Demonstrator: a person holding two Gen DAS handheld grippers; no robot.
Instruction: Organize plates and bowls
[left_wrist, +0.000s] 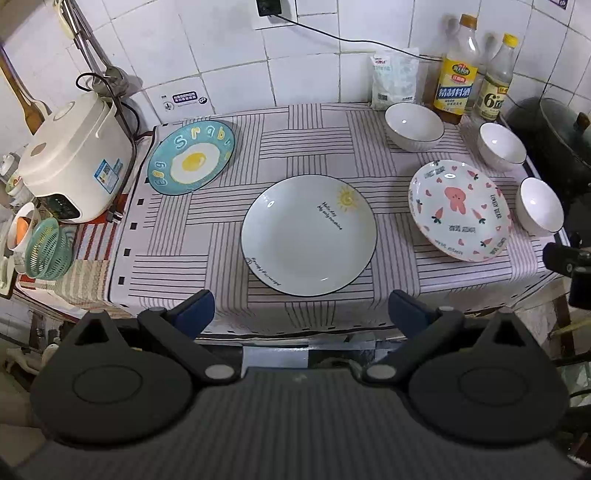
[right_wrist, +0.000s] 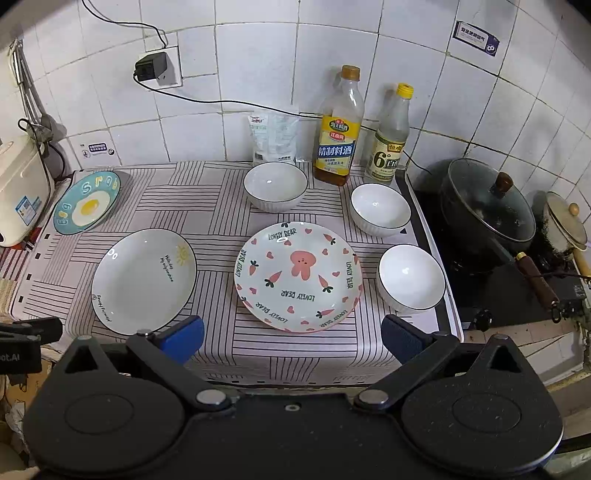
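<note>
Three plates lie on the striped cloth: a blue egg plate (left_wrist: 191, 158) (right_wrist: 87, 202) at the back left, a white sun plate (left_wrist: 308, 235) (right_wrist: 144, 280) in the middle, and a pink rabbit plate (left_wrist: 460, 210) (right_wrist: 298, 276) to the right. Three white bowls stand apart: one at the back (left_wrist: 413, 126) (right_wrist: 275, 185), one at the right rear (left_wrist: 501, 145) (right_wrist: 380, 209), one at the right front (left_wrist: 540, 205) (right_wrist: 411, 278). My left gripper (left_wrist: 301, 314) is open and empty before the sun plate. My right gripper (right_wrist: 291, 338) is open and empty before the rabbit plate.
A rice cooker (left_wrist: 72, 155) and a green basket (left_wrist: 48, 248) stand at the left. Two bottles (right_wrist: 337, 127) (right_wrist: 389, 134) and a bag (right_wrist: 273, 136) line the tiled wall. A lidded black pot (right_wrist: 485, 210) sits on the stove at the right.
</note>
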